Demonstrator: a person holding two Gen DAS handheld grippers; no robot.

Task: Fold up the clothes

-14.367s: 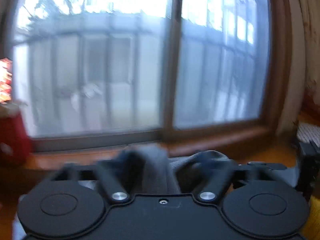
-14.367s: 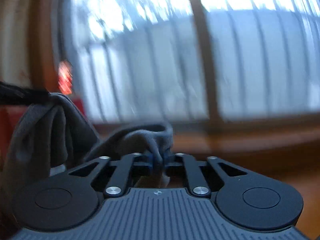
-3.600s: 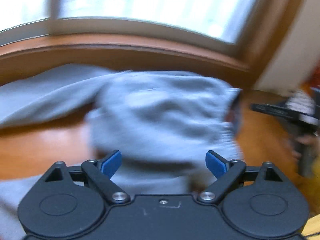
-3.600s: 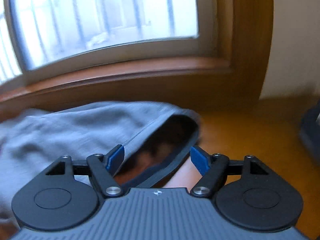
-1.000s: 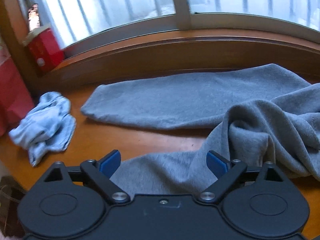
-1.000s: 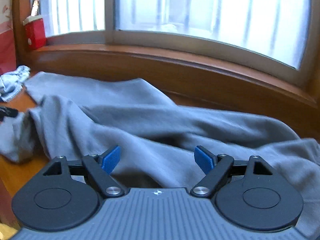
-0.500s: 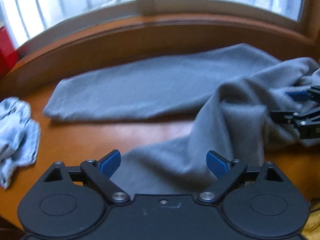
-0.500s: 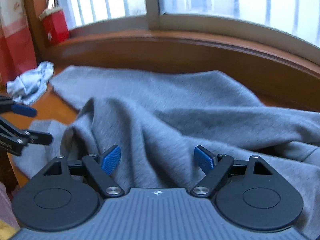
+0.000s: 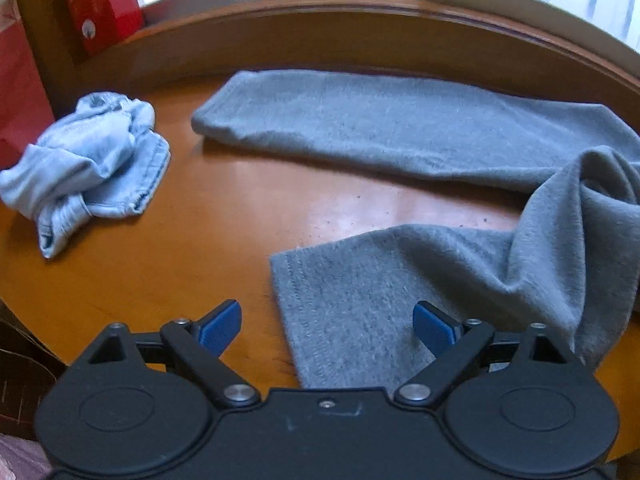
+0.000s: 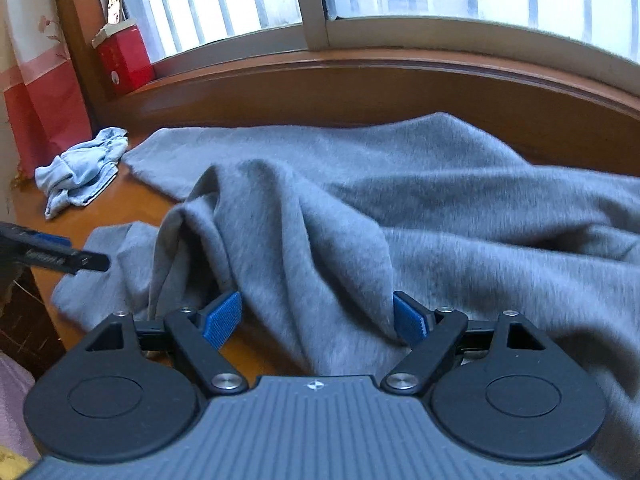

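Observation:
Grey sweatpants (image 9: 400,128) (image 10: 420,208) lie spread on the wooden table (image 9: 208,216). One leg lies flat along the far side; the nearer leg ends in a stitched hem (image 9: 288,280) and bunches into folds at the right. My left gripper (image 9: 327,326) is open, its blue pads on either side of that hem end, just above the cloth. My right gripper (image 10: 318,320) is open too, straddling a raised fold of the grey cloth without pressing it. The left gripper's fingers (image 10: 60,258) show at the left edge of the right wrist view.
A crumpled light-blue garment (image 9: 84,160) (image 10: 80,168) lies at the table's left. A red box (image 9: 102,4) (image 10: 124,60) stands on the wooden window sill behind. The table's near-left edge (image 9: 36,320) curves close to my left gripper.
Both grippers have moved leftward and lower over the pants. The near leg's hem has come between the left gripper's pads, and the right gripper has closed in on a raised fold. Both stay open.

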